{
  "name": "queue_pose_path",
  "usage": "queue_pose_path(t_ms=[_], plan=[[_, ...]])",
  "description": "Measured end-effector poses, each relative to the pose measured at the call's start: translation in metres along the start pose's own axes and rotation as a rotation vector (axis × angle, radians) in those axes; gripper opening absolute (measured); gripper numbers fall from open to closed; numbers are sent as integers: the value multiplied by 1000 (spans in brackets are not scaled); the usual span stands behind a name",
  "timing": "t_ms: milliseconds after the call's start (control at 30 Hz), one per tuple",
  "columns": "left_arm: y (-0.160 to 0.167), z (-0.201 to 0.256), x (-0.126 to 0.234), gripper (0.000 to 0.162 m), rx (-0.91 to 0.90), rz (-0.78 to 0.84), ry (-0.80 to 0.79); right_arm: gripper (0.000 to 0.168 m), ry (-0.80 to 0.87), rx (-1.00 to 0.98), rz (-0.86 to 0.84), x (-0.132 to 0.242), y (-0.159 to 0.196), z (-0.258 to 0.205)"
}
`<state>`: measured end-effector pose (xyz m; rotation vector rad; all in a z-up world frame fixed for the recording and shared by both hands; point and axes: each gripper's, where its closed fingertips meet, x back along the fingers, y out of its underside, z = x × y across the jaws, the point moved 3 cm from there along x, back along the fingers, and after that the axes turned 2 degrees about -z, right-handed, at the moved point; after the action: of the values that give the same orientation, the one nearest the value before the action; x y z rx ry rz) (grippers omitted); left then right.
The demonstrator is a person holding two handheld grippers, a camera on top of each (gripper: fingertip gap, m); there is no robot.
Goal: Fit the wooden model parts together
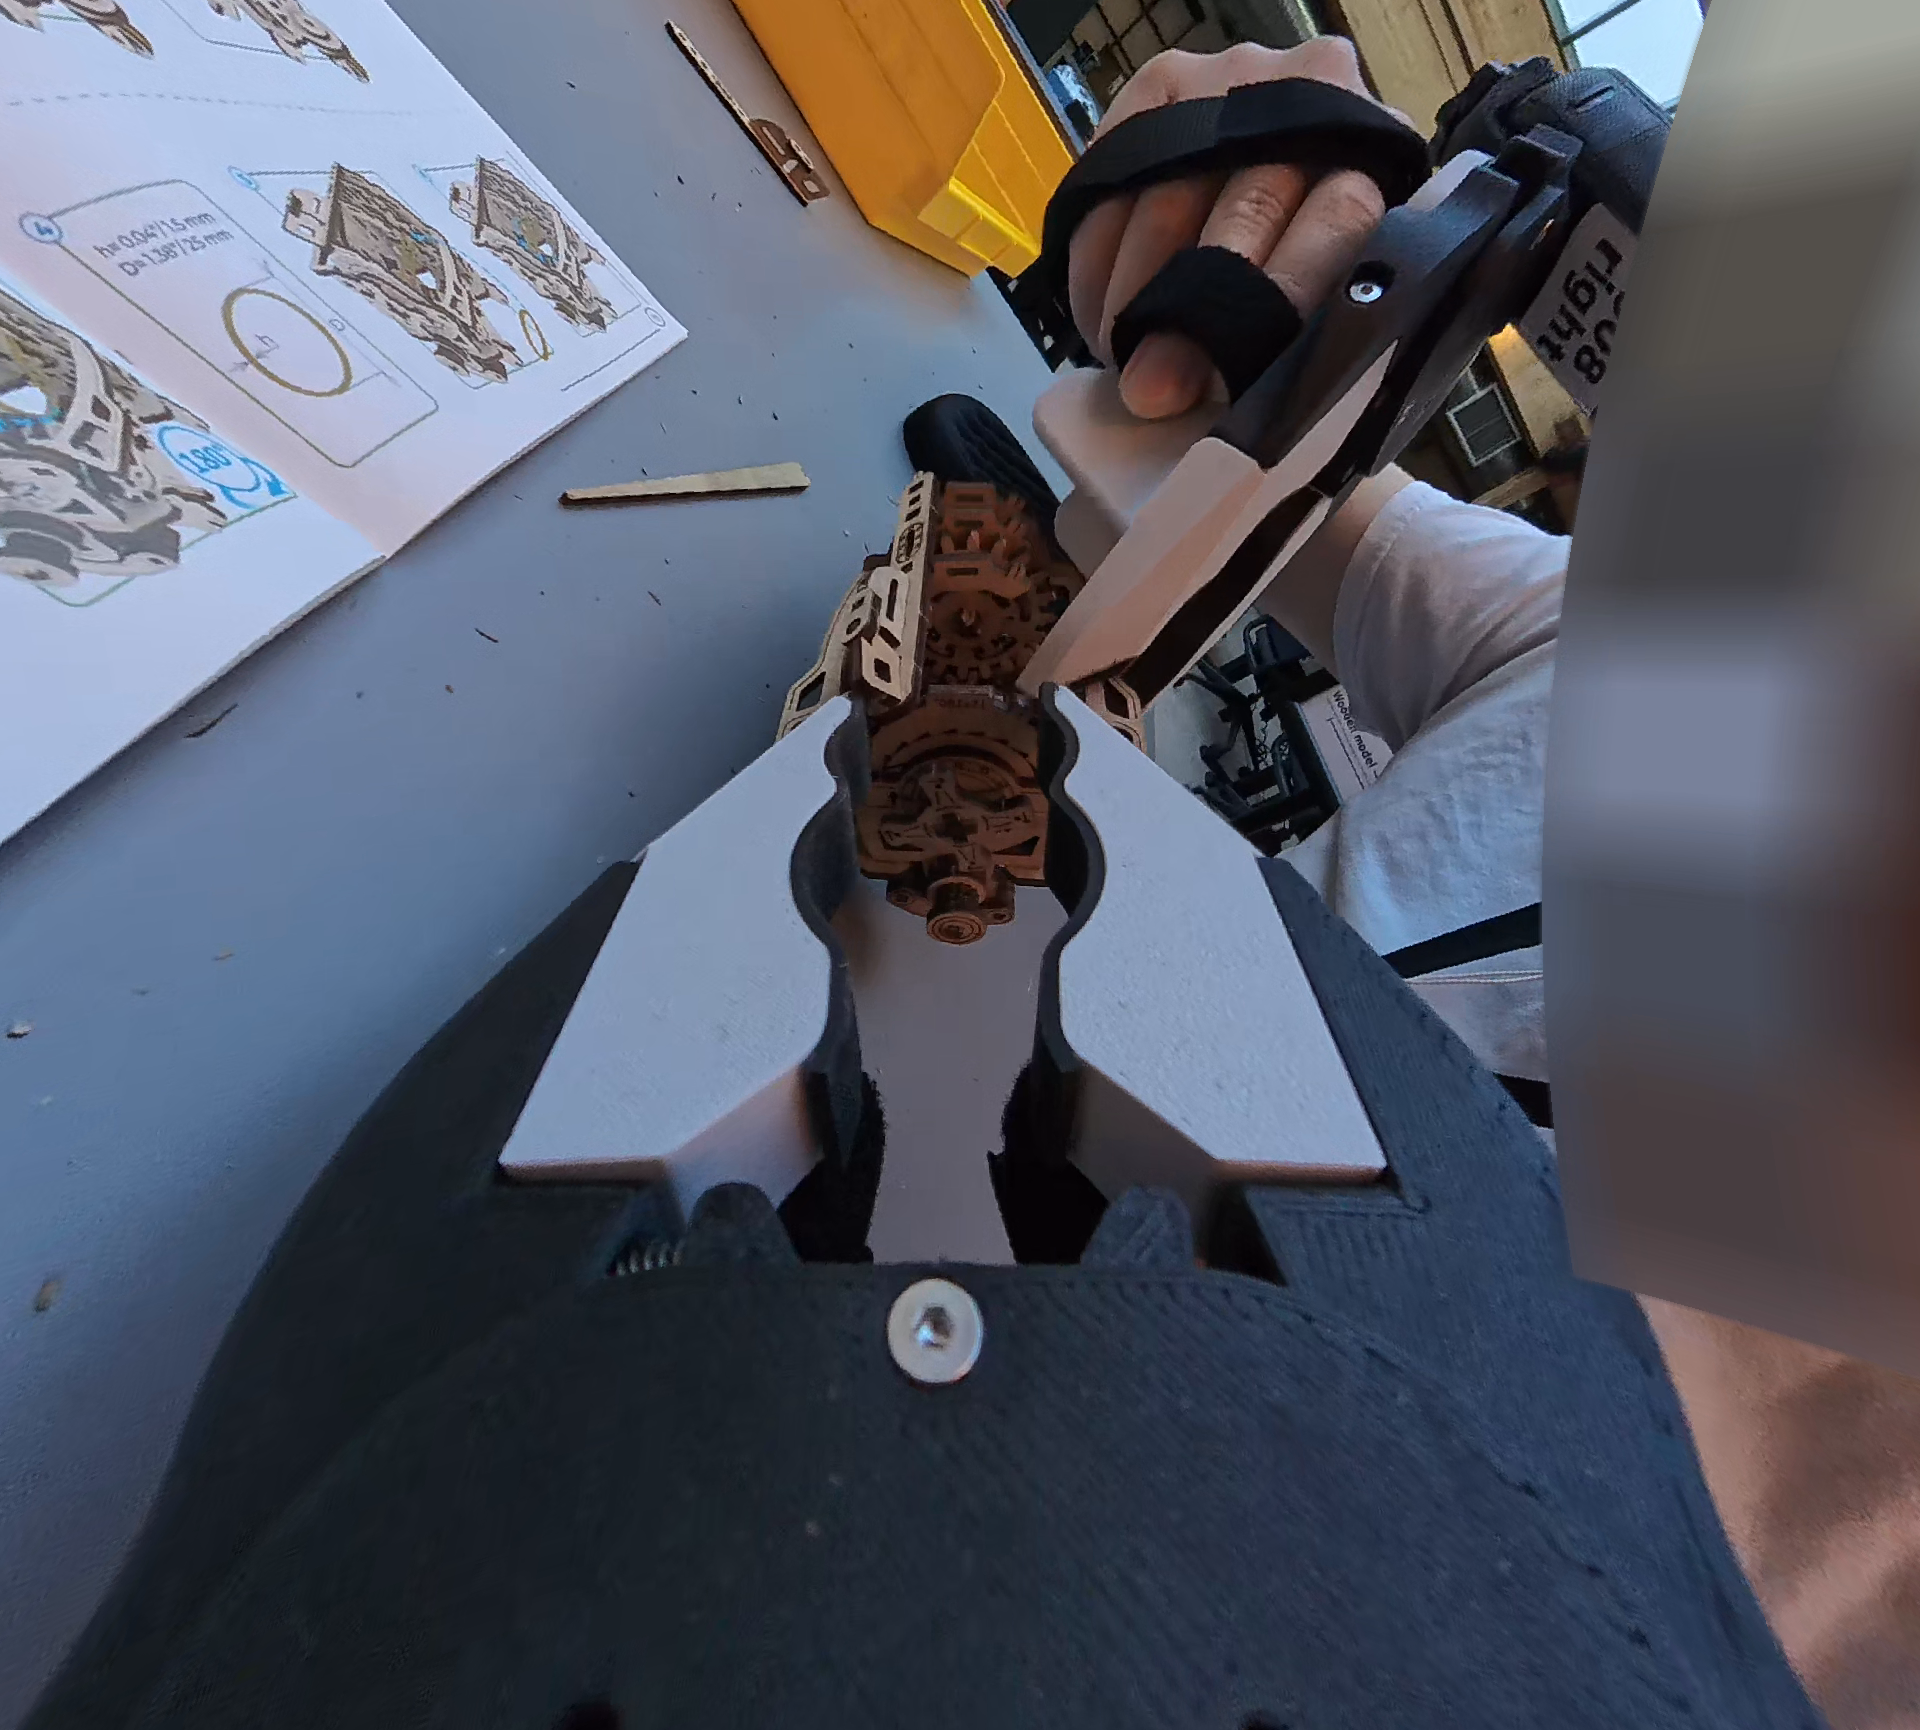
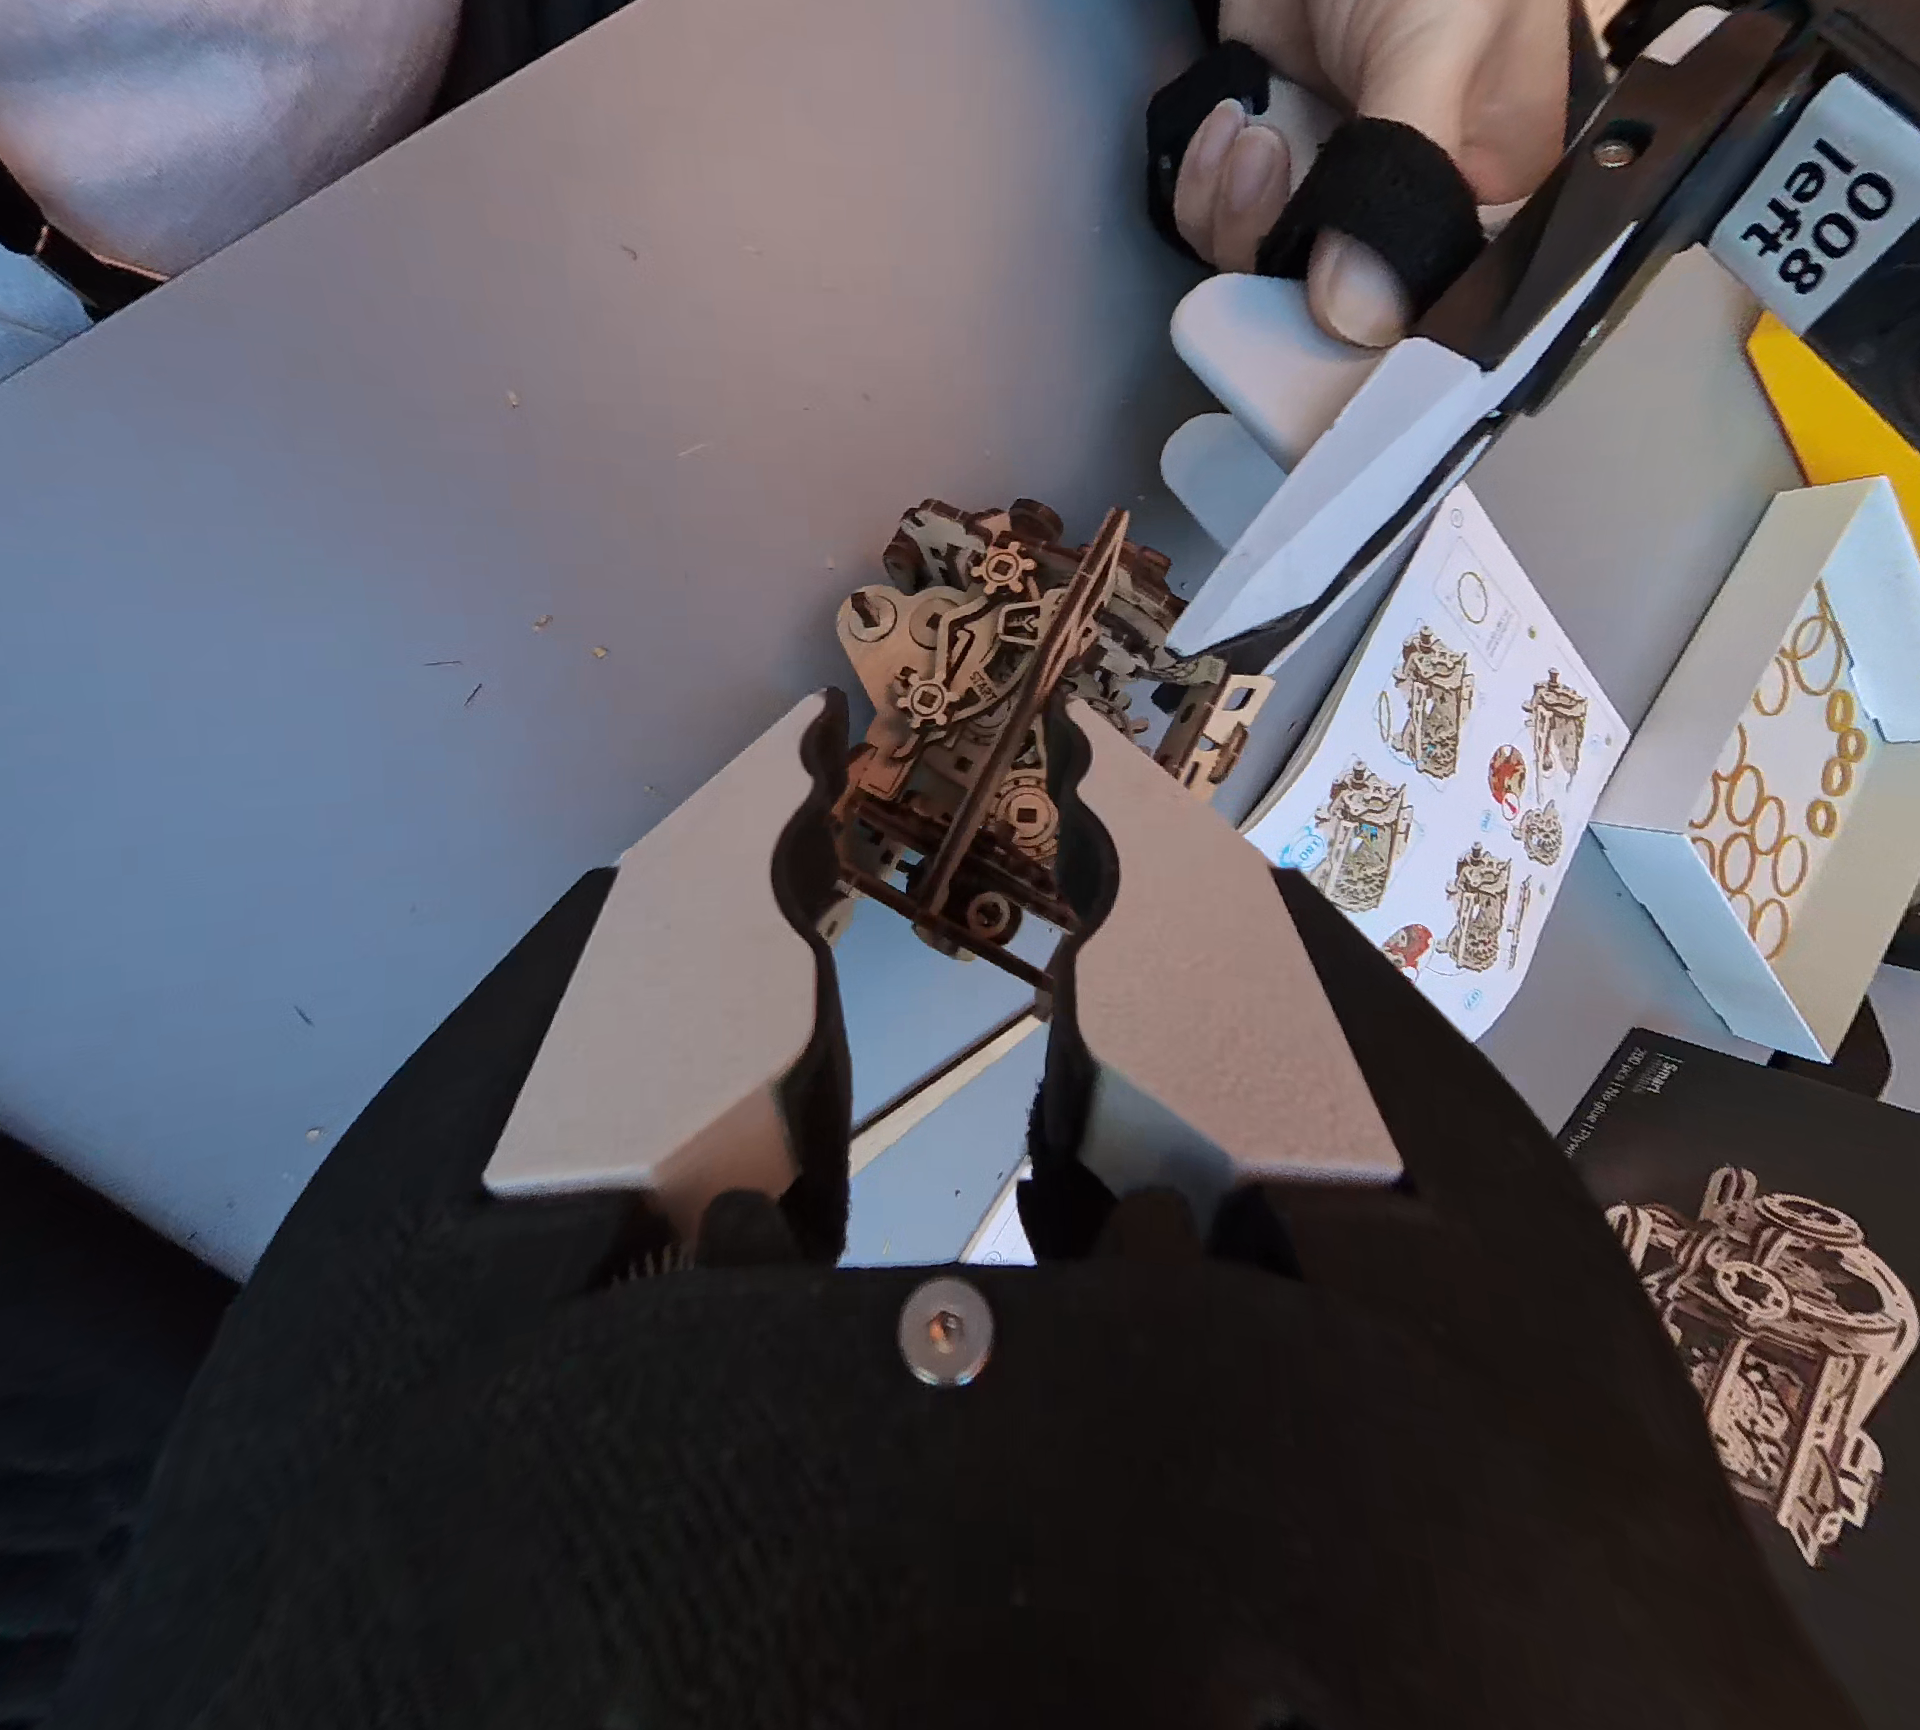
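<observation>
A: Wooden model was held above the grey desk, between the two tools. What was on the left side?

B: In the left wrist view, the instruction sheets lay at the far left on the desk. To the right of them lay a thin wooden strip, and farther back a second, notched wooden piece lay beside the yellow bin.

A: And the left tool?

B: The left tool was pinching the model; both white fingers pressed on its sides, and a small round hub of the model pointed toward the camera. The right tool came down from the upper right and its tips touched the top part of the model. A hand with black straps held it.

A: What did the right wrist view show?

B: There the right tool was closed on the model, near a thin flat part that stood on edge between the fingers. To the right, the left tool gripped the far side of the model. Farther right lay the sheets, then a white box with yellowish rings, and a black box lower.
</observation>
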<state>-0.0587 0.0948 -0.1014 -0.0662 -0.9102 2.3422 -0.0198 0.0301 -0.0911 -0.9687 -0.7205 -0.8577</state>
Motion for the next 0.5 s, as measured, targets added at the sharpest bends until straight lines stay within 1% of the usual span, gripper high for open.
queue_pose_path(t_ms=[33, 67, 100, 133, 233, 333, 400, 500], plan=[[0, 1, 0, 30, -5, -3, 3, 38, 12, -1, 13, 1, -1, 3], [1, 1, -1, 30, -11, -8, 4, 41, 23, 3, 29, 2, -3, 5], [1, 2, -2, 30, -16, -12, 4, 51, 30, 6, 43, 2, -5, 8], [1, 2, -2, 30, -21, -15, 5, 52, 10, 5, 49, 2, -7, 8], [1, 2, -4, 30, -25, -17, 10, 52, -59, -6, 75, -2, -10, 5], [1, 3, -4, 30, -29, -18, 14, 50, -91, 4, 97, -5, -13, 5], [2, 3, -4, 30, -31, -20, 17, 46, -114, 7, 89, -9, -10, 3], [2, 4, -5, 30, -42, -32, 20, 38, -115, -2, 120, -7, -12, 5]])
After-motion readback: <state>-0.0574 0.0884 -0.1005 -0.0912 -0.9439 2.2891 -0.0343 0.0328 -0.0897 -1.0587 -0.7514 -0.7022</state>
